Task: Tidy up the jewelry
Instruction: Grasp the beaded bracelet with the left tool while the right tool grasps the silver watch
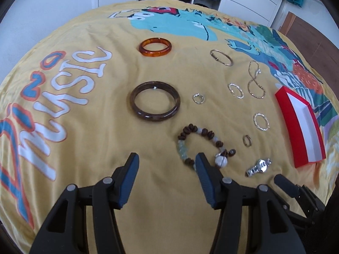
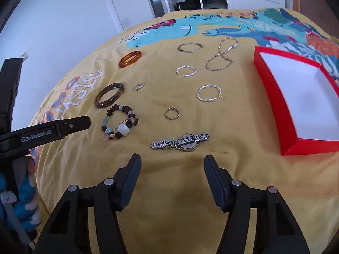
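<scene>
A bedroom with white doors and an open wardrobe lies behind a bed spread with a yellow printed cover (image 2: 169, 190), and the jewelry is laid out on that cover. Nothing sits in the red box (image 2: 273, 97) yet, so the sorting looks to be at its start, with both hands coming in for a first pick. The right tongs (image 2: 172, 163) stand apart with nothing between them, and the silver watch (image 2: 180, 142) lies just beyond their tips, lengthwise across the gap. The likely next move is to lower those tongs over the watch's middle, close on it, and carry it right to the box, which stands close by on that side. The left tongs (image 1: 167, 160) are also apart and empty; the beaded bracelet (image 1: 203, 146) lies at their right finger, its near edge partly hidden behind that tip, so contact cannot be judged. Further out lie a dark bangle (image 1: 155, 102), an amber bangle (image 1: 155, 47), a thin chain (image 2: 221, 54), several hoops and small rings, all well apart from either tongs.
</scene>
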`<action>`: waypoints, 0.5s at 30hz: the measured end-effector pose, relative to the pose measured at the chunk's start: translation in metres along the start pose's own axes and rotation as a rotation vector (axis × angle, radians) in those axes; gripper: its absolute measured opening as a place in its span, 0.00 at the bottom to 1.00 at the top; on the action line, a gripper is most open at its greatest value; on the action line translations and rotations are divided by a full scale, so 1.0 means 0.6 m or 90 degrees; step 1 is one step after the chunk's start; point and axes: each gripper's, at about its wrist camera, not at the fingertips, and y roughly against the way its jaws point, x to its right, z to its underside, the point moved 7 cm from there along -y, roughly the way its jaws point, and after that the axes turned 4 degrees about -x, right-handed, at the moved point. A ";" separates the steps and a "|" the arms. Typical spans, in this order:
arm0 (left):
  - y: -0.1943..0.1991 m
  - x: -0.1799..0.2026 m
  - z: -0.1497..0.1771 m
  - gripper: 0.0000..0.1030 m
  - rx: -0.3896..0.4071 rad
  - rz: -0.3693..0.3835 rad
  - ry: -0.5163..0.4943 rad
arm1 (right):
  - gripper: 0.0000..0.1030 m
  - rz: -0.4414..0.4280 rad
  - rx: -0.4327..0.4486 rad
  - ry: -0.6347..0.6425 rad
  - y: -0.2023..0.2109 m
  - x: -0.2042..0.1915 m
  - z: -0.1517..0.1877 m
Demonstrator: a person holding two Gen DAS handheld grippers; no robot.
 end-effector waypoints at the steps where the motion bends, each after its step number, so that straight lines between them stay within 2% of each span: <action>1: -0.009 0.002 -0.003 0.51 -0.004 0.001 -0.002 | 0.55 -0.008 -0.004 -0.009 -0.007 0.002 -0.002; 7: -0.048 0.011 -0.010 0.49 -0.023 0.005 -0.017 | 0.55 -0.023 -0.016 -0.050 -0.040 0.011 -0.013; 9: -0.058 0.016 -0.010 0.41 -0.029 0.002 -0.026 | 0.55 -0.024 -0.016 -0.061 -0.048 0.015 -0.017; 13: -0.071 0.017 -0.012 0.32 -0.029 -0.012 -0.033 | 0.54 -0.023 -0.010 -0.066 -0.061 0.014 -0.029; 15: -0.072 0.016 -0.013 0.24 -0.026 -0.021 -0.037 | 0.48 -0.022 -0.011 -0.065 -0.069 0.013 -0.036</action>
